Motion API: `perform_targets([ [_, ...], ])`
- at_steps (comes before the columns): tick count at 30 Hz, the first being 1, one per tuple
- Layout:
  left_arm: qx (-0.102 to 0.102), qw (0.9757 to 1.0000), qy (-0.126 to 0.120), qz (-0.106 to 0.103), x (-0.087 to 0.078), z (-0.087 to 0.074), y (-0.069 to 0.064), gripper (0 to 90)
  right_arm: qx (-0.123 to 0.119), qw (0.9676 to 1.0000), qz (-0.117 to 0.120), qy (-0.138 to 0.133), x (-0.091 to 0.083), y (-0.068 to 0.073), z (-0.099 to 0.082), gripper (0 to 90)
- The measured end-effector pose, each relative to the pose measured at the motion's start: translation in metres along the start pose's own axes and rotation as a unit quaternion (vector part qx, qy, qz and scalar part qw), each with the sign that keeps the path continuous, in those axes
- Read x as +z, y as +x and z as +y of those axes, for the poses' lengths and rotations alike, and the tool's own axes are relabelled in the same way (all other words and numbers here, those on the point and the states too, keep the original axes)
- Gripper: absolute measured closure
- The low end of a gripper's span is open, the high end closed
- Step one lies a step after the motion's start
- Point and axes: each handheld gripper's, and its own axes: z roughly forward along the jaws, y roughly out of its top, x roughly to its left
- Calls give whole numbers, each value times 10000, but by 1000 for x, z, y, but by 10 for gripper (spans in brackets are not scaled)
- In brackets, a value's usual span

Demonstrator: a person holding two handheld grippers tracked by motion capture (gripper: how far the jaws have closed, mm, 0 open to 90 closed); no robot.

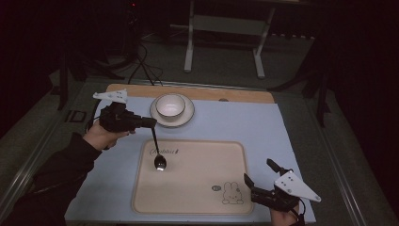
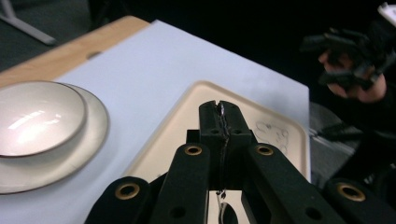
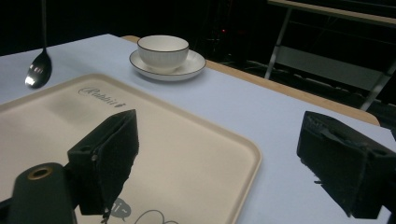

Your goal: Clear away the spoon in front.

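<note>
Dim lab; tripod (image 1: 139,56), cables, bare bench frame (image 1: 226,28).

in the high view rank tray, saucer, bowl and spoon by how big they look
1. tray, by far the largest
2. saucer
3. bowl, sitting on the saucer
4. spoon, held in the left gripper; long but thin, so its place against the bowl is unsure

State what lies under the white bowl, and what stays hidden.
A white saucer sits under the bowl; its rim shows all round. Its centre is covered by the bowl.
</note>
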Motion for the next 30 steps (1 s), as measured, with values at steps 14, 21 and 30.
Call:
perform_targets([
  [14, 99, 9982, 280, -512, 22, -22, -2, 900, -6, 10000, 14, 27, 1, 0, 0, 127],
  [21, 127, 9953, 507, -813, 37, -34, -5, 900, -1, 10000, 24, 33, 1, 0, 0, 127],
  [30, 147, 9928, 639, -1007, 49, -43, -7, 900, -14, 10000, 25, 50, 1, 0, -1, 127],
])
